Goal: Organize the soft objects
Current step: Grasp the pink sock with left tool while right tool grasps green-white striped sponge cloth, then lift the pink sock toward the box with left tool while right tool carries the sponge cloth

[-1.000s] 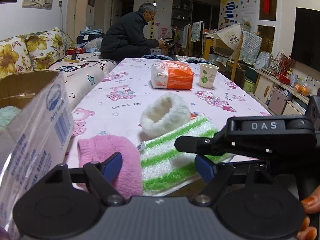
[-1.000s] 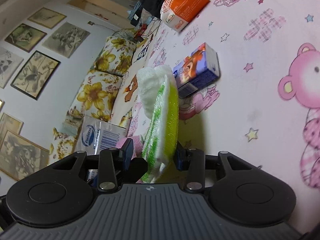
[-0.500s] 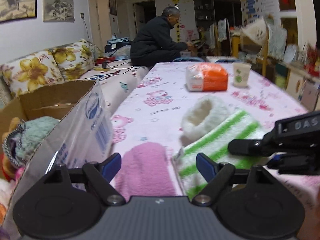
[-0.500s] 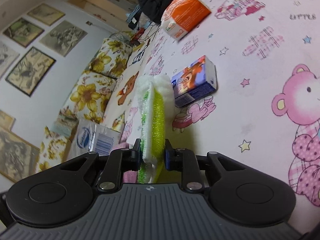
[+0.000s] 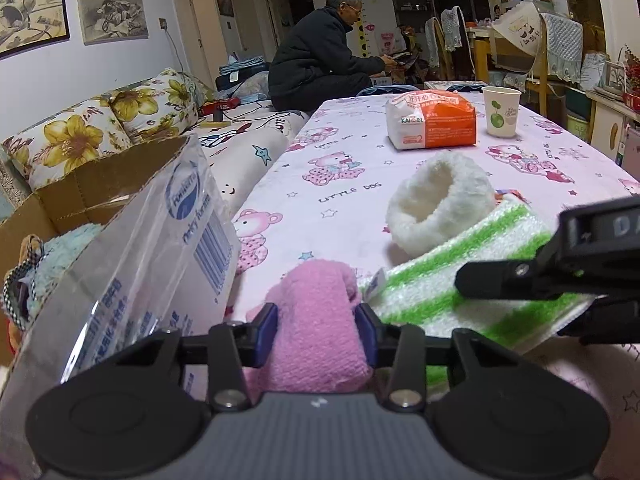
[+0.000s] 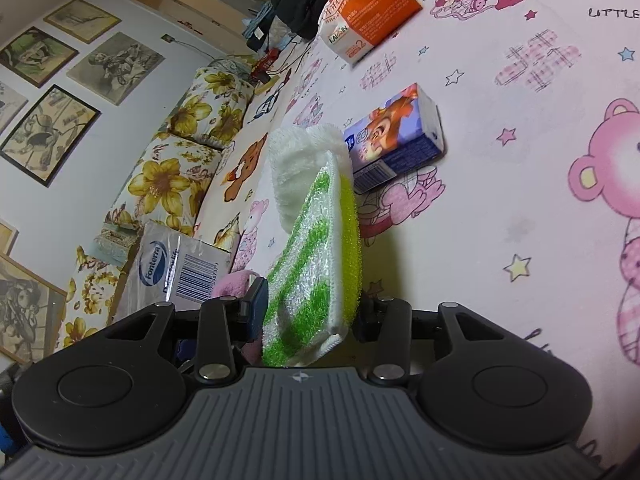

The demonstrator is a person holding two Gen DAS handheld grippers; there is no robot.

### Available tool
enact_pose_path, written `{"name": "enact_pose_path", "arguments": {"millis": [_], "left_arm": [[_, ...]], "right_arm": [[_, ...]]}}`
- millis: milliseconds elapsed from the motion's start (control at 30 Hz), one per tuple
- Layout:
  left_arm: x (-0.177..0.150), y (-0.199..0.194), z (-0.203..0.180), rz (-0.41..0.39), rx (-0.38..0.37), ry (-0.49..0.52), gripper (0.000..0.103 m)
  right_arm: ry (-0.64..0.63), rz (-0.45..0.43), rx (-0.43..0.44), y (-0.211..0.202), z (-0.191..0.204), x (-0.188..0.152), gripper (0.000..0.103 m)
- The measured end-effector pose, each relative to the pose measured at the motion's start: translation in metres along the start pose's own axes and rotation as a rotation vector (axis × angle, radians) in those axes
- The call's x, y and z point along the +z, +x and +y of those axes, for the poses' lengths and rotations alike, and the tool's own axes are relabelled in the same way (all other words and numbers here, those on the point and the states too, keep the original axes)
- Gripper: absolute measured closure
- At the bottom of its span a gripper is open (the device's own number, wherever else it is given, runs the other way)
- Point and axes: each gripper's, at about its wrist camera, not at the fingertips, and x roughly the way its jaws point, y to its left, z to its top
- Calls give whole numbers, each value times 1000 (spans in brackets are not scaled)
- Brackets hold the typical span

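Pink terry fills the gap of the left gripper (image 5: pixel 316 328) at the bottom centre of the left wrist view. Its jaws, wide apart a second ago with the pink cloth (image 5: pixel 316 320) lying loose ahead of them, are now closing, and both blue pads sit against the cloth's sides. The cloth bulges between them, so the pinch looks to have taken, though the cloth still rests on the tablecloth (image 5: pixel 344 184).

The right gripper (image 6: pixel 308 312) enters the left wrist view from the right edge as a dark bar over the striped pad. In its own view its jaws are easing apart after a tighter squeeze half a second ago, and the green-and-white sponge cloth (image 6: pixel 312 264) stands on edge between them, the left pad against its striped face. Whether the right pad still presses the yellow-green back I cannot tell.

Beyond the two tongs, the white fluffy band (image 5: pixel 440 208) sits just behind the sponge cloth, mid-frame. The cardboard box (image 5: pixel 100 184) with its clear plastic wrap fills the left of the frame, soft things already showing inside.

In my judgement the pink cloth is now secured and ready to lift leftward into that box, while the sponge cloth's hold is loosening and may need a fresh squeeze.
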Motion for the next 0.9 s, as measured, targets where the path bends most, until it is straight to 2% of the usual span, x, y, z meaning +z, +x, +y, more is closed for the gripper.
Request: {"name": "enact_pose_path", "arguments": {"millis": [33,133,533,900], "left_arm": [[1,0,0,-1,-3,-2,64],[2,-2,5,1,-18,-25,66],[9,-24,21,-40,-118,-114,68],[15,-58,39,-157,-233,-193,68]], "right_arm": [[-5,4,-8,2,1,0,68],[7,12,-16,-1,-2,-1,73],[-33,-56,-108,-28,8,-1,78],[-99,-163,-156,-56,21,-3,78]]}}
